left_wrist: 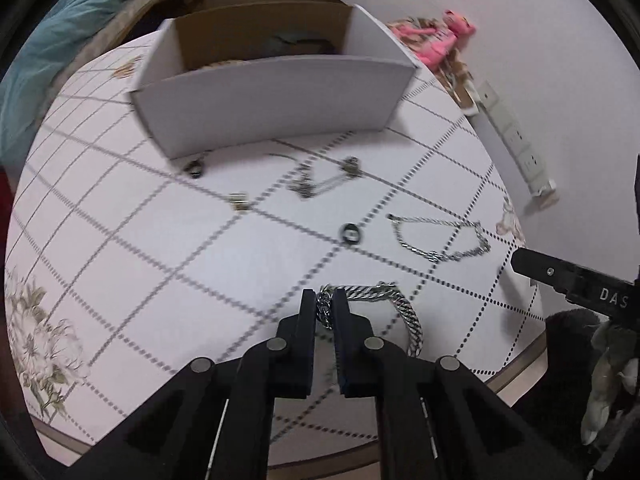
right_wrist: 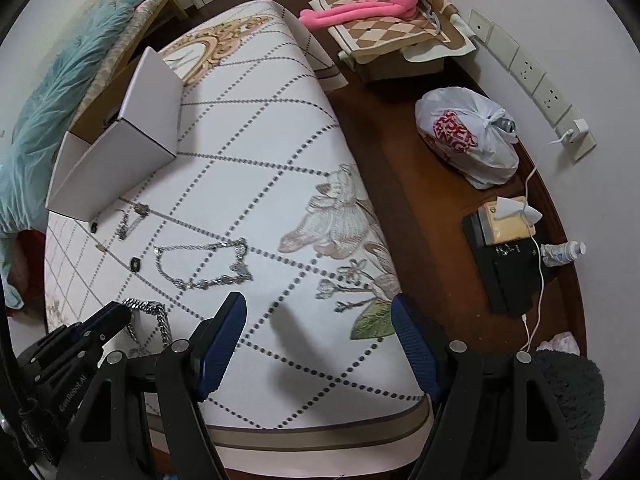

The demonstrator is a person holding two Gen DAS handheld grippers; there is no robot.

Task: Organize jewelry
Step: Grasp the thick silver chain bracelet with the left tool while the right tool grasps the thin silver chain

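Note:
My left gripper (left_wrist: 324, 300) is shut on one end of a thick silver chain bracelet (left_wrist: 404, 312), which curls to the right on the white grid-patterned cloth (left_wrist: 200, 280). In the right wrist view that bracelet (right_wrist: 146, 307) lies at the left gripper's (right_wrist: 116, 316) tip. My right gripper (right_wrist: 318, 308) hangs open over bare cloth with nothing between its blue pads. A thin silver necklace (left_wrist: 440, 236) (right_wrist: 204, 264), a dark ring (left_wrist: 349, 233) (right_wrist: 135, 265), a pendant chain (left_wrist: 320, 180) and small pieces (left_wrist: 238, 202) lie before an open white cardboard box (left_wrist: 276, 96) (right_wrist: 120, 160).
The cloth ends at the table's near edge (right_wrist: 320, 432). To the right, on brown wood, are a tied plastic bag (right_wrist: 468, 140), a black box with a yellow packet (right_wrist: 504, 232), a white cable (right_wrist: 540, 280) and a pink plush toy (right_wrist: 360, 4). A teal blanket (right_wrist: 60, 100) lies left.

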